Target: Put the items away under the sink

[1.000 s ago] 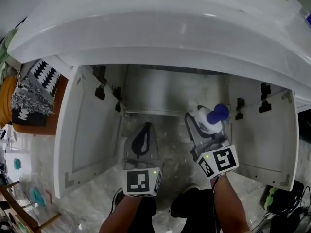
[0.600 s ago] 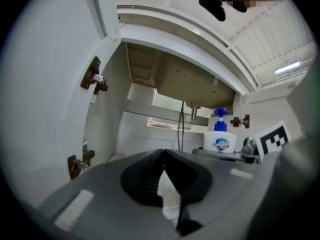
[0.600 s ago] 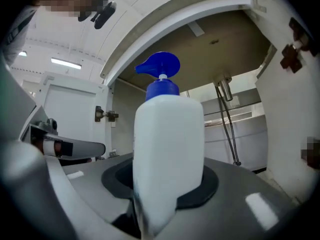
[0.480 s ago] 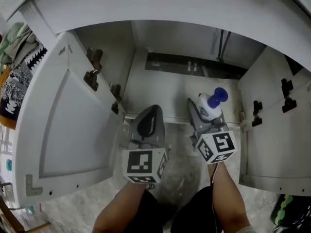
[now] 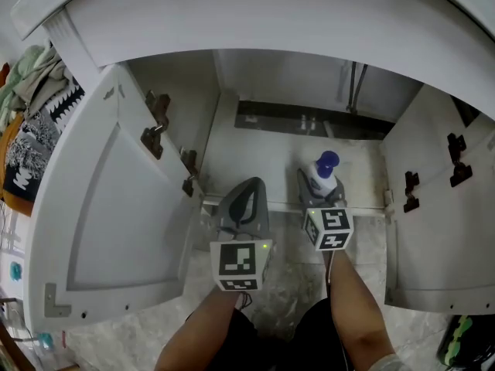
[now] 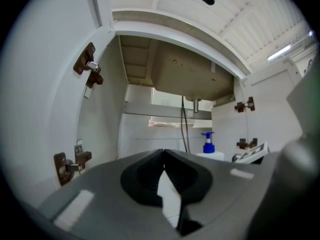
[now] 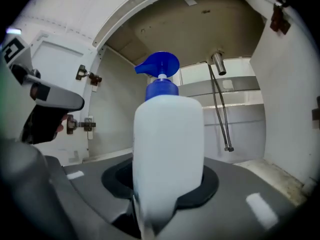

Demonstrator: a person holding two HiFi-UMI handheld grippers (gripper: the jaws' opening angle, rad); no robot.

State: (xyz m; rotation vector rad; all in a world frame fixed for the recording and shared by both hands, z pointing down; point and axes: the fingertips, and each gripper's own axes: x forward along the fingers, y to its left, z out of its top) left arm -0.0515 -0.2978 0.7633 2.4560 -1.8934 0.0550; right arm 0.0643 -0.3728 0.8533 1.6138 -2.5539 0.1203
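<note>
Compared with a second ago, my view sits lower and closer to the cabinet, and both tools have come down and forward from over the marble floor (image 5: 282, 288) to the cabinet's mouth. The right gripper (image 5: 317, 193) still clamps the white pump bottle (image 5: 325, 173) by its body, upright, with the blue pump head on top. The bottle now stands past the front edge, over the white cabinet floor (image 5: 259, 153). I cannot tell whether its base touches down. In the right gripper view the bottle (image 7: 167, 149) fills the gap between the jaws, which press on its sides. The left gripper (image 5: 244, 192) hangs just beside it at the threshold, its jaws closed tip to tip with nothing in them.

Both cabinet doors stand swung wide, the left door (image 5: 100, 207) and the right door (image 5: 433, 215), with brown hinges (image 5: 155, 134) on the inner walls. Two thin hoses (image 7: 220, 109) hang down at the back, behind the bottle and to its right, below the sink basin (image 6: 190, 79). The white counter edge (image 5: 271, 22) overhangs the opening. Patterned cloths (image 5: 35, 130) are piled off to the left.
</note>
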